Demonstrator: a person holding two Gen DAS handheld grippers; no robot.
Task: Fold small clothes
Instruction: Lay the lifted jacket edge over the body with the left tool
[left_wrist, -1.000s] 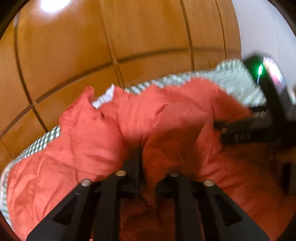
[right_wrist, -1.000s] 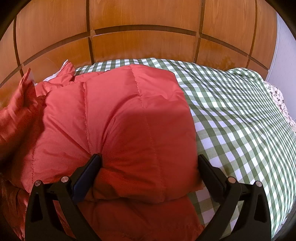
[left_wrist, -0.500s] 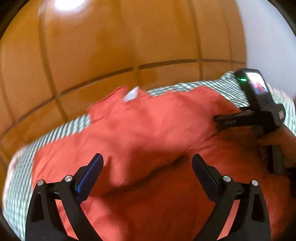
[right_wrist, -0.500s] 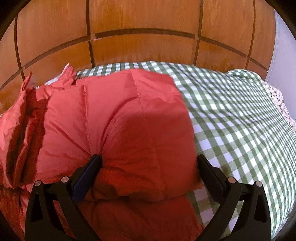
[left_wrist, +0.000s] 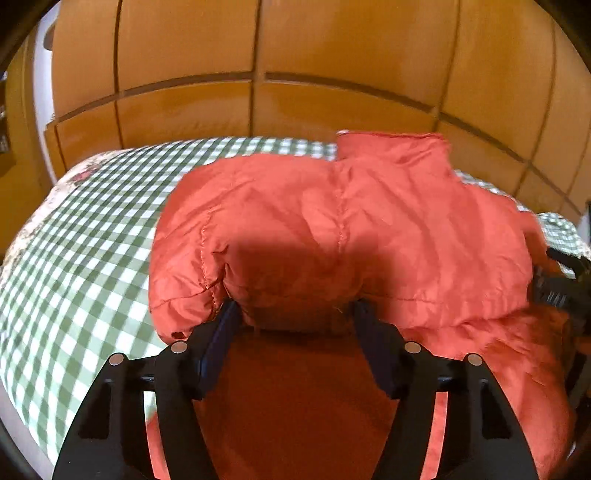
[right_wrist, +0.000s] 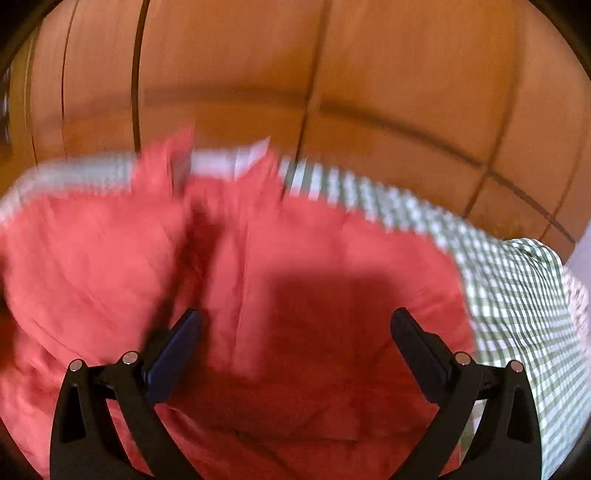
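Observation:
A red padded jacket (left_wrist: 351, 229) lies on the green-and-white checked bedcover (left_wrist: 81, 236), its collar toward the wooden headboard. My left gripper (left_wrist: 295, 314) is open, its jaws on either side of a folded-over edge of the jacket, not closed on it. In the right wrist view, which is motion-blurred, the same jacket (right_wrist: 295, 277) fills the middle, with a raised fold at its left. My right gripper (right_wrist: 295, 332) is open wide just above the jacket and holds nothing.
A wooden panelled headboard (left_wrist: 295, 55) rises behind the bed. The checked cover (right_wrist: 517, 280) extends to the right of the jacket in the right wrist view. The other gripper's black body (left_wrist: 569, 273) shows at the right edge of the left wrist view.
My left gripper let go of the jacket fold, opened, swung left and now straddles the jacket's folded edge. My right gripper, open throughout, has just moved left over the jacket.

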